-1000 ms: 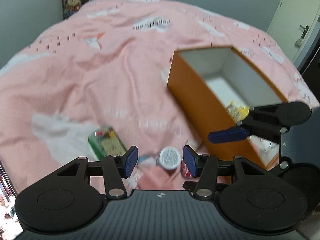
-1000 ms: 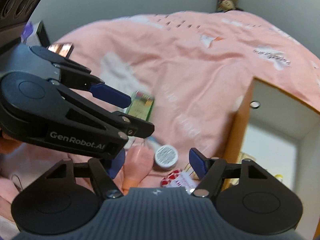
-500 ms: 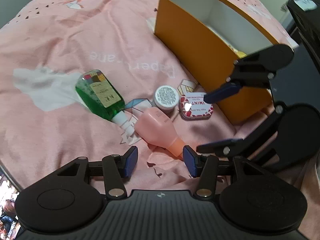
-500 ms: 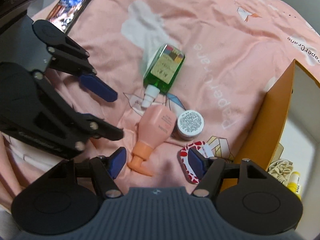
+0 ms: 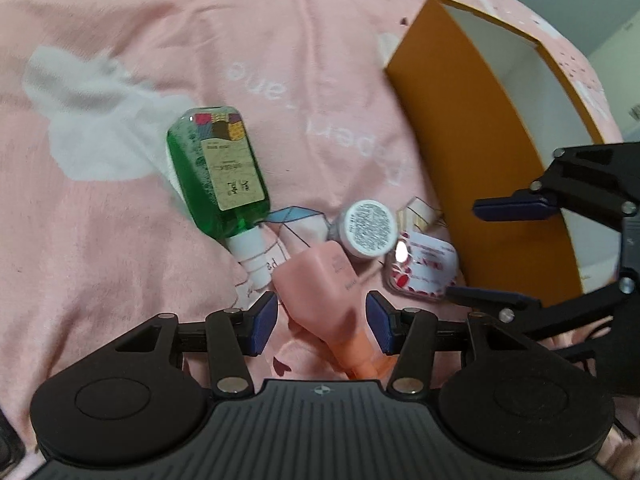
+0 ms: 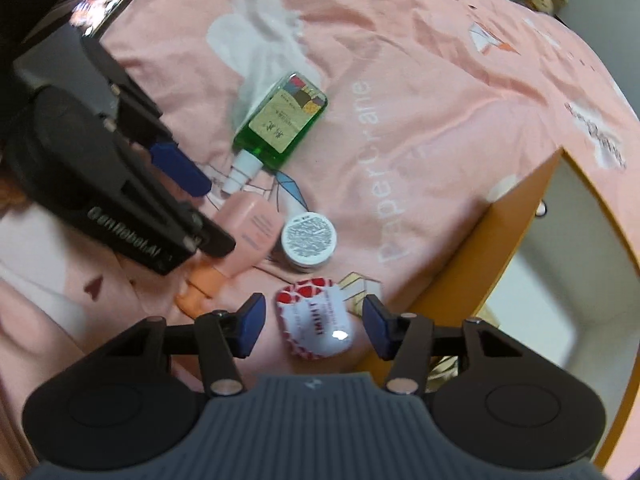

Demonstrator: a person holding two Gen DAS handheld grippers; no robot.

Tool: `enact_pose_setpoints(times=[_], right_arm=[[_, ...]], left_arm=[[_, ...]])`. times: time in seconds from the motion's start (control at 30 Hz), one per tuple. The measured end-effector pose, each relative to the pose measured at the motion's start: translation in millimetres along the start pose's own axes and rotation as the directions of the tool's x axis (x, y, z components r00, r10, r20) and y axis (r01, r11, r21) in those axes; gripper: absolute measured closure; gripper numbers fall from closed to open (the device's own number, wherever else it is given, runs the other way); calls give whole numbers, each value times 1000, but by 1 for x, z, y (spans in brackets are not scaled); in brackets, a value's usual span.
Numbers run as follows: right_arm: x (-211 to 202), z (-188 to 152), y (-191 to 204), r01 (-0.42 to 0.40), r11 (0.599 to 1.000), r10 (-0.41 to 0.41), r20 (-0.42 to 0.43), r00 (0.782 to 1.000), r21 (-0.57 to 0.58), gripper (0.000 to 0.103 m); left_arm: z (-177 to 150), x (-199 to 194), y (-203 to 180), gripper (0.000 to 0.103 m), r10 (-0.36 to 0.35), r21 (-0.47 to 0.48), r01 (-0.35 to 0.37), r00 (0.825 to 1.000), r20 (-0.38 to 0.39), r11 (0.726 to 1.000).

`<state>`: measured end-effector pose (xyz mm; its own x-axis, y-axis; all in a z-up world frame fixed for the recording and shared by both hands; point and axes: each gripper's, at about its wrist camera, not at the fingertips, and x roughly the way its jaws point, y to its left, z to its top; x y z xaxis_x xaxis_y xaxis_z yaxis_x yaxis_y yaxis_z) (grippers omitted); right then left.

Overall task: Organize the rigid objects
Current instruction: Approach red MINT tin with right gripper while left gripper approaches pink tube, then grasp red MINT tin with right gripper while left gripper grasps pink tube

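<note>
Four items lie on the pink bedspread: a green bottle (image 5: 218,174), a pink bottle (image 5: 328,292), a small round jar (image 5: 370,228) and a red-and-white mint tin (image 5: 422,272). My left gripper (image 5: 322,326) is open, its jaws on either side of the pink bottle's neck end. My right gripper (image 6: 312,326) is open, its jaws on either side of the mint tin (image 6: 316,324). The pink bottle (image 6: 248,236), jar (image 6: 308,240) and green bottle (image 6: 280,118) also show in the right wrist view. Each gripper shows in the other's view.
An orange box (image 5: 472,128) with a white inside stands open to the right of the items, close to the tin; it also shows in the right wrist view (image 6: 452,256). A phone (image 6: 108,8) lies at the bed's far left edge.
Both grippers have dropped down and moved in over the items. The left now straddles the pink bottle and the right straddles the mint tin. Both stay open.
</note>
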<state>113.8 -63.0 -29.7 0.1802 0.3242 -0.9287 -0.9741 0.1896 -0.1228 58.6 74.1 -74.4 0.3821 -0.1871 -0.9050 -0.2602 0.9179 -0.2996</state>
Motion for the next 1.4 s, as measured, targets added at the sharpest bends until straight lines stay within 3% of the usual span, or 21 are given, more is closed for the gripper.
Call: enact_pose_setpoints(times=[0.27,0.33,0.43,0.7,0.97,1.03,1.1,1.4], right_arm=[[20,13,3,-56,978,42,-74,996,-201,48],[30,16,6,-68,972,43,-111,993,-224,42],[44,20,8,-79,968,41,-159,986,-240,41],[68,30,3,-103,970,47,-245,968,-219,41],[87,35,-6,-128,977,71,-305,950,-172,41],[90,36,-5,-128,976,68,-315,947,-174,43],[93,36,-4,-133,975,70,-323,944,-177,51],[81,29,0,-117,981,71,-276,959,-156,53]], left_arm=[[2,13,-2,37,27,-54,-27,1000,-3,998],[3,18,-4,37,33,-69,-33,999,-8,997],[3,23,-6,36,35,-76,-36,999,-14,996],[5,35,-4,35,4,-134,-7,1000,-18,991],[6,38,-3,40,-10,-134,7,1000,-20,991],[6,40,-4,40,-10,-133,7,1000,-19,991],[5,37,-3,40,-16,-136,14,1000,-12,991],[-6,15,-4,41,-29,-120,34,999,42,992]])
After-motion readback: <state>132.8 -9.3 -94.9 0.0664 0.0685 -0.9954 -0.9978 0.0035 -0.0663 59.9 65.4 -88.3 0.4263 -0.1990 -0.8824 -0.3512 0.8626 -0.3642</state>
